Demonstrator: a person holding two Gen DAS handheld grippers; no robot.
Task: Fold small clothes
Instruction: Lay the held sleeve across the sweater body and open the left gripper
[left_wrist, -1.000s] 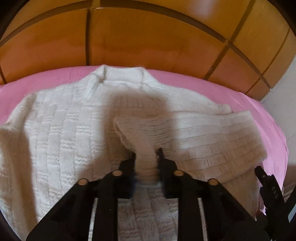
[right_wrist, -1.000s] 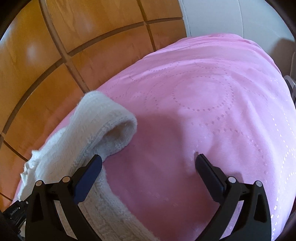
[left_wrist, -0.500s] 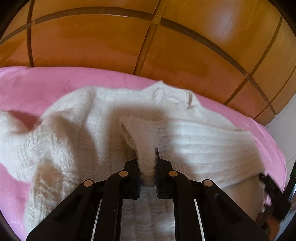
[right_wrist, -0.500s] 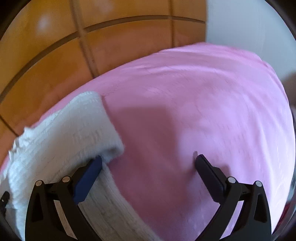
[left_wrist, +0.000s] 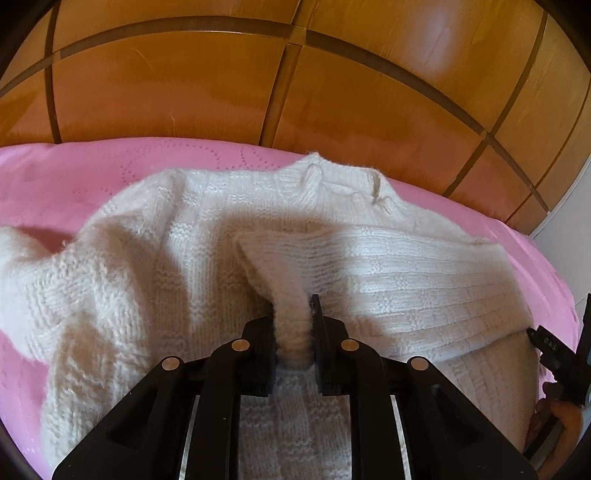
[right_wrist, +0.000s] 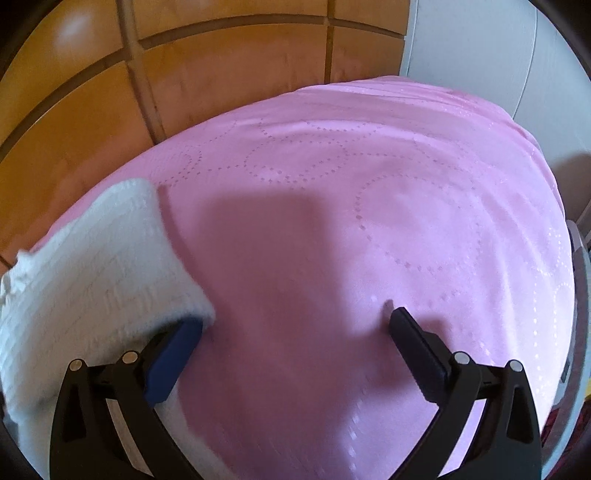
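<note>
A pink quilted bedspread (right_wrist: 369, 221) stitched with dotted circles covers the bed, backed by an orange wooden panelled headboard (left_wrist: 221, 85). On the spread lies a white knitted sweater (left_wrist: 147, 277), collar toward the headboard, its body rumpled at the left side. 1 sleeve (left_wrist: 388, 273) is folded across the chest — its cuff end is clamped between the 2 closed fingers of the left gripper (left_wrist: 293, 325). The right gripper (right_wrist: 295, 332) has its fingers spread wide over bare pink cloth, holding nothing (its blue-padded left finger (right_wrist: 173, 358) sits against the sweater's folded edge (right_wrist: 96, 266)).
</note>
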